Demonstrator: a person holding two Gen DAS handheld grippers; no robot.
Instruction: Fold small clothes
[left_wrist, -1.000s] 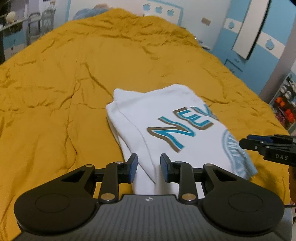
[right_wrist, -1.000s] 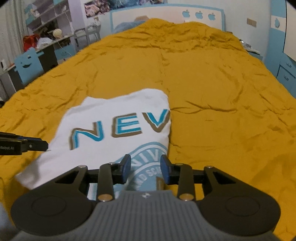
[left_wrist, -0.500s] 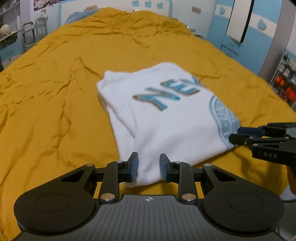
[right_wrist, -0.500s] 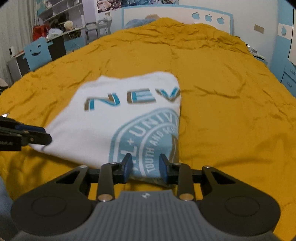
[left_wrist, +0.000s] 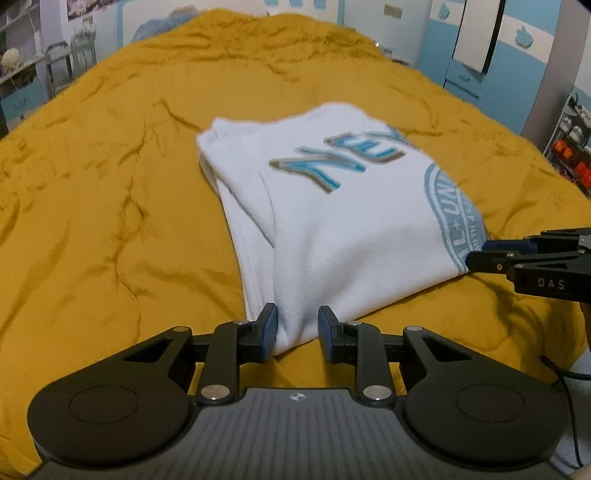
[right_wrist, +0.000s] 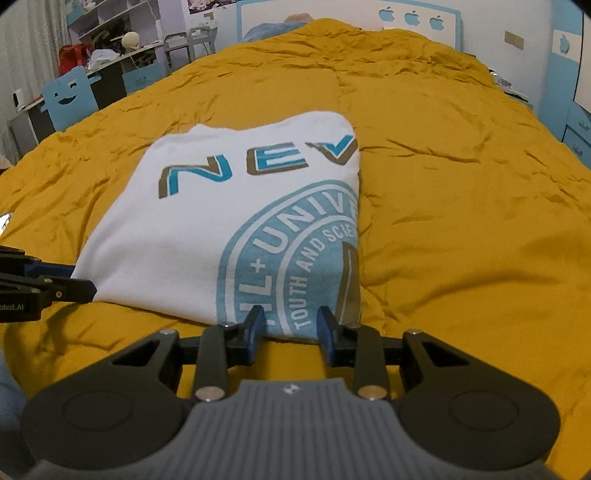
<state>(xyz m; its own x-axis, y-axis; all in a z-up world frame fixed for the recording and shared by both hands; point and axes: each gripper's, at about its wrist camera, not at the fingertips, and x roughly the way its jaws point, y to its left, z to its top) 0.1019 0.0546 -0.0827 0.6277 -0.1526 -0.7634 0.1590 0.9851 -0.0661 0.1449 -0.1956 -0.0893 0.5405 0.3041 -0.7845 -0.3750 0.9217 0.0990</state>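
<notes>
A folded white T-shirt with blue "NEV" lettering and a round blue emblem lies on the mustard-yellow bedspread. My left gripper is shut on its near left corner, with white cloth bunched between the blue pads. In the right wrist view, the T-shirt has its near right edge, at the emblem, pinched in my right gripper. Each gripper shows in the other's view: the right gripper at the shirt's right corner, the left gripper at its left corner.
The wrinkled bedspread spreads wide around the shirt. A desk with a blue smiling chair stands left of the bed. Blue wardrobe doors and a shelf with orange items stand to the right. A headboard with apple shapes is at the far end.
Both grippers have come back and down with the shirt. Its near edge ran under the fingers before; now it sits right between them, and more of the emblem shows.
</notes>
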